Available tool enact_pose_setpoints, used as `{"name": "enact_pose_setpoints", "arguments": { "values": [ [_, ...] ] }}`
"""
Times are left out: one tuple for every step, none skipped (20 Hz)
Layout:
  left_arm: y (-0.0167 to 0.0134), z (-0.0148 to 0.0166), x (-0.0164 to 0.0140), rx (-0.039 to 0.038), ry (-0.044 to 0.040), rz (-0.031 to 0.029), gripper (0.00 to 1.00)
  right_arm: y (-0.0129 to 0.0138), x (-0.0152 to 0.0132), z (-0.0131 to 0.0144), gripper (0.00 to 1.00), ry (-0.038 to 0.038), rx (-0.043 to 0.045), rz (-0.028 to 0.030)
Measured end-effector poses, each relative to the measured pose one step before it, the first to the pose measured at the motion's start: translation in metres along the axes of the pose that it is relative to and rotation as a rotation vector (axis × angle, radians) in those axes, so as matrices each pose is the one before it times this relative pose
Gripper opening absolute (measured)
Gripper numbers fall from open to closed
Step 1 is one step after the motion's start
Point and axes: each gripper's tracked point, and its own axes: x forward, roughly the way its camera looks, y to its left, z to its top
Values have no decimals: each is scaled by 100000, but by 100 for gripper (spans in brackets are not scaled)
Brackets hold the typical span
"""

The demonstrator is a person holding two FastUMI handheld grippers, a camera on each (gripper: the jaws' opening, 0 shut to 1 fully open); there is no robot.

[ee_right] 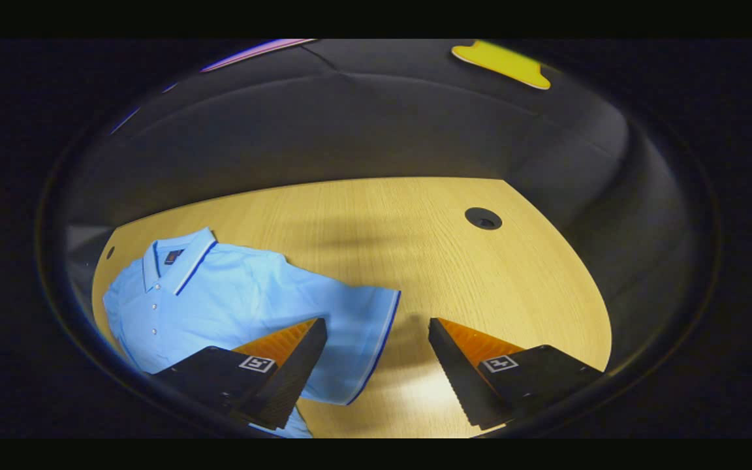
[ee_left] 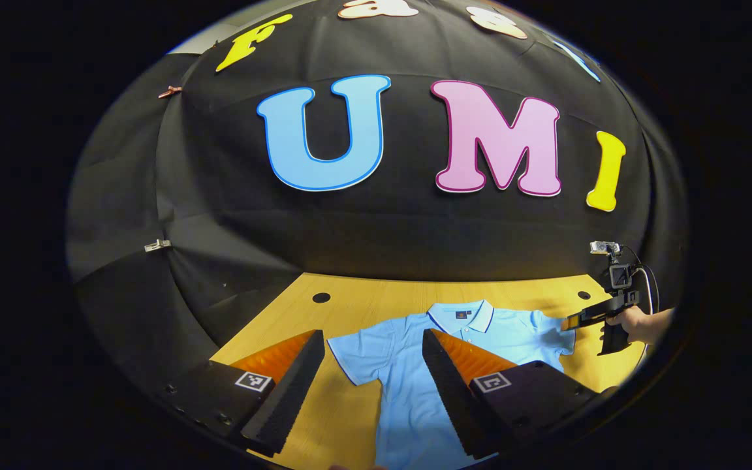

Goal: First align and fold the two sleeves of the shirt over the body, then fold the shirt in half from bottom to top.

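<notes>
A light blue polo shirt (ee_left: pixel 408 365) lies flat on the wooden table (ee_left: pixel 363 294), collar toward the far wall, both short sleeves spread out. My left gripper (ee_left: pixel 373 339) hovers open above the shirt's left sleeve (ee_left: pixel 360 352), nothing between its fingers. In the right gripper view the shirt (ee_right: pixel 232 300) lies to the left, and its right sleeve (ee_right: pixel 363 339) with a dark-edged cuff reaches between the fingers. My right gripper (ee_right: pixel 376 329) stands open over that cuff. The right gripper (ee_left: pixel 575 320), held by a hand (ee_left: pixel 640 323), also shows far right in the left gripper view, beside the shirt's right sleeve.
The table has round cable holes (ee_left: pixel 321 297) (ee_right: pixel 483 218) near its back corners. Black cloth walls (ee_left: pixel 376 235) close the booth behind and beside the table. Bare wood (ee_right: pixel 480 281) stretches to the right of the shirt.
</notes>
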Motion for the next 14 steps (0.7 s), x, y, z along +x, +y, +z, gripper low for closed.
{"name": "enact_pose_setpoints", "arguments": {
  "values": [
    [-242, 66, 77, 532, 8, -434, 96, -130, 474, -234, 98, 1215, 68, -244],
    [11, 69, 101, 254, 94, 211, 96, 164, 229, -342, 98, 984, -222, 305],
    [-125, -139, 123, 64, 142, 26, 96, 200, -108, 258, 98, -834, 317, 1288],
    [-145, -14, 124, -87, 202, -424, 97, 209, 210, 33, 97, -421, -260, 252],
    [-78, -131, 64, 42, 342, -195, 97, 600, 11, -90, 87, 172, 638, 2125],
    [-57, -53, 136, 118, 421, -165, 97, 411, 232, 23, 88, -318, 72, -55],
    [-154, -211, 195, 95, 356, -275, 97, 253, 163, 124, 67, 499, -110, 1009],
    [-70, 33, 164, 5, 139, -155, 97, 212, -67, 13, 64, -447, -129, 144],
    [-58, -34, 78, -102, 130, -193, 97, 143, 68, -17, 51, 544, 87, 362],
    [-12, 63, -29, 32, 173, -123, 97, 78, -21, 56, 46, -373, 674, 29],
    [49, -284, 145, 353, 300, 397, 97, 36, -81, 50, 22, 219, -203, -69],
    [122, -3, -76, 489, 59, 405, 97, 128, -8, 112, 27, -293, -138, 906],
    [1, -43, -45, 390, -62, -20, 97, 64, 29, -203, 20, -276, 571, -1051],
    [107, -111, -84, 207, 168, 166, 97, -7, -30, 248, 13, -262, -1549, 334]
  ]
}}
